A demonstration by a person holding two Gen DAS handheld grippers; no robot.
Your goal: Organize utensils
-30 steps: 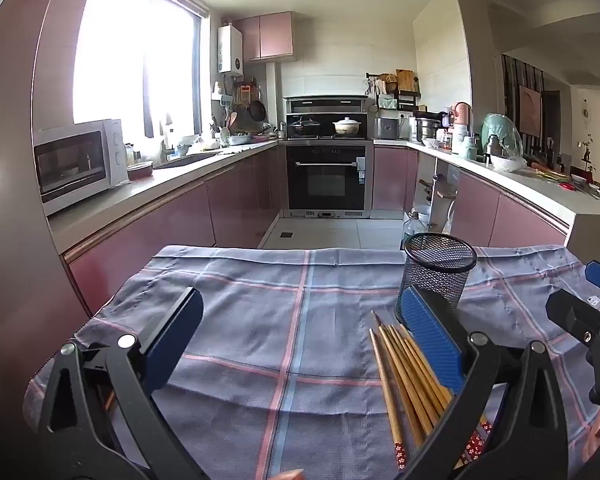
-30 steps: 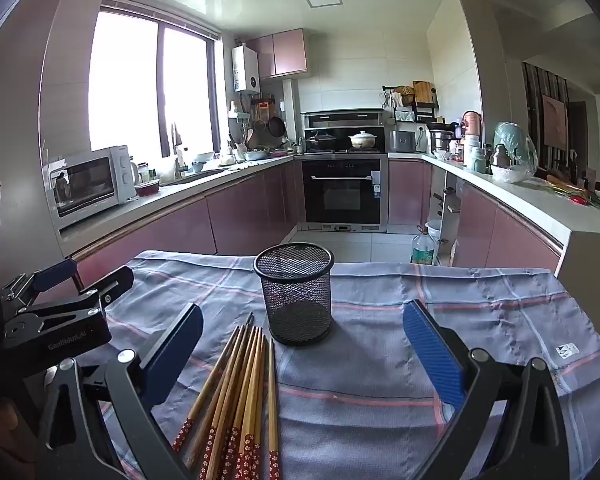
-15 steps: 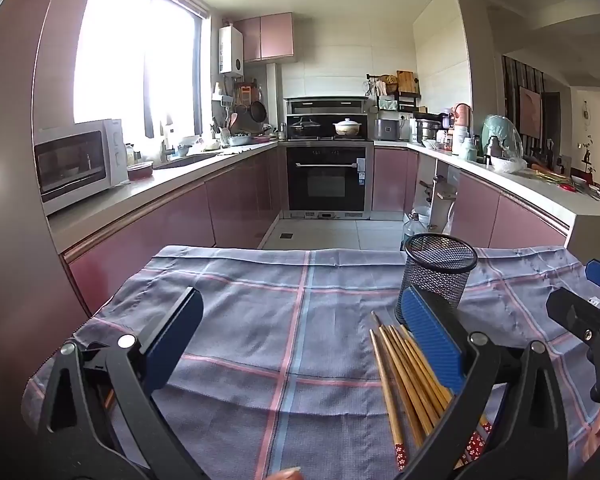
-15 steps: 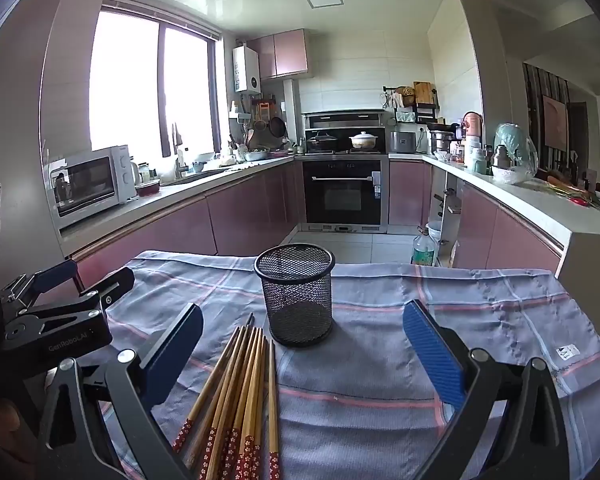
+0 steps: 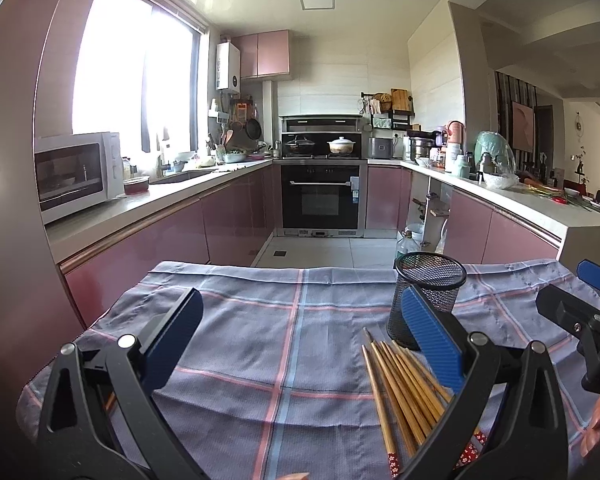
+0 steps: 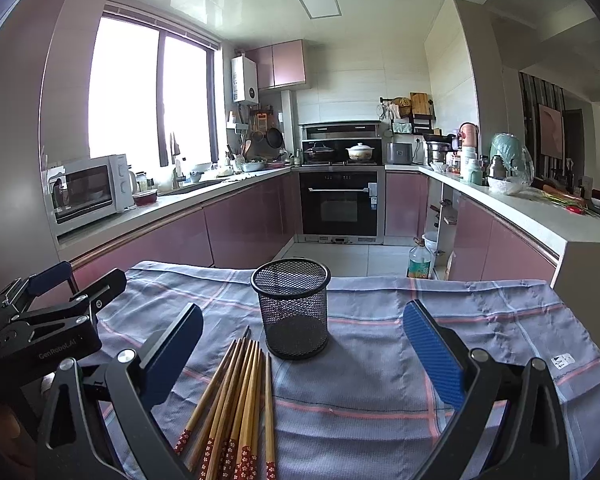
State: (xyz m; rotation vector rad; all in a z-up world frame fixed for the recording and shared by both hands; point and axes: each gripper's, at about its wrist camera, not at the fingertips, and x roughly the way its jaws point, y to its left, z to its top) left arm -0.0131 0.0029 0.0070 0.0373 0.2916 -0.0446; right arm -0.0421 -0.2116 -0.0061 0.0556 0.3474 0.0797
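Several wooden chopsticks (image 6: 236, 396) with red flowered ends lie in a bundle on the blue plaid cloth (image 6: 380, 360), just in front of an upright, empty black mesh cup (image 6: 292, 312). In the left wrist view the chopsticks (image 5: 400, 388) and the cup (image 5: 428, 300) sit at the right, partly behind my right finger. My left gripper (image 5: 300, 344) is open and empty over bare cloth. My right gripper (image 6: 304, 356) is open and empty, with the cup and chopstick tips between its fingers. Each gripper shows at the edge of the other's view.
The cloth-covered table (image 5: 260, 300) ends at a far edge, with the kitchen floor beyond. Pink cabinets and counters run along both sides, with a microwave (image 6: 88, 192) at the left and an oven (image 6: 340, 204) at the back.
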